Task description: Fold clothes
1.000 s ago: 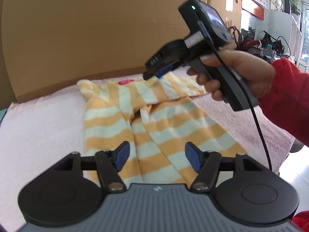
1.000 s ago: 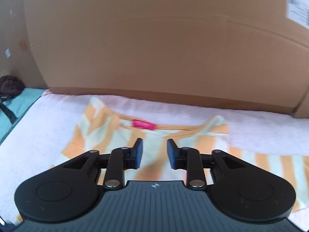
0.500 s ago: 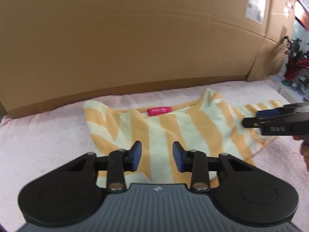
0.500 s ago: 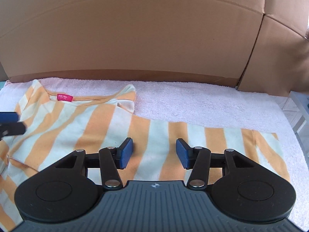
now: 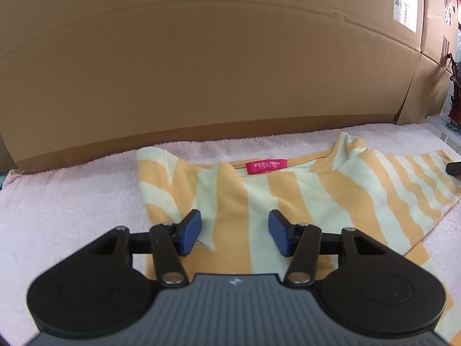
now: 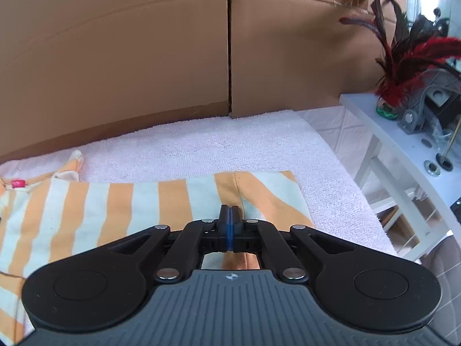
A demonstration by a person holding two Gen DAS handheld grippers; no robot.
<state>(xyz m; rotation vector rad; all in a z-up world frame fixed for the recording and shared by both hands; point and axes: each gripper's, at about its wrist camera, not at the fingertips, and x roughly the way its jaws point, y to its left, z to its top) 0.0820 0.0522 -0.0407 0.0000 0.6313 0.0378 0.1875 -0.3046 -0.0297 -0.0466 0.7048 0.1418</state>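
Stripes of orange and cream cover the shirt (image 5: 288,199), which lies flat on a pink towel (image 5: 63,201) in front of a cardboard wall (image 5: 201,66). Only the left wrist view shows the neckline clearly, with its pink label (image 5: 266,167) facing up near the far edge. There the left gripper (image 5: 234,232) hovers low over the shirt's upper part, fingers spread wide with cloth showing between them and nothing held. Bare towel lies to its left, and at the far right edge a dark tip, probably the other gripper, pokes in over the striped cloth.

The right wrist view alone shows the shirt's other end (image 6: 259,190), lying short of the towel's right edge (image 6: 345,178). The right gripper (image 6: 229,225) sits low over that end with its blue pads (image 6: 229,230) pressed together; a seam runs up to them, though whether cloth is pinched between cannot be told. Open towel lies beyond, then a white table (image 6: 403,144) with a red feather ornament (image 6: 403,63).
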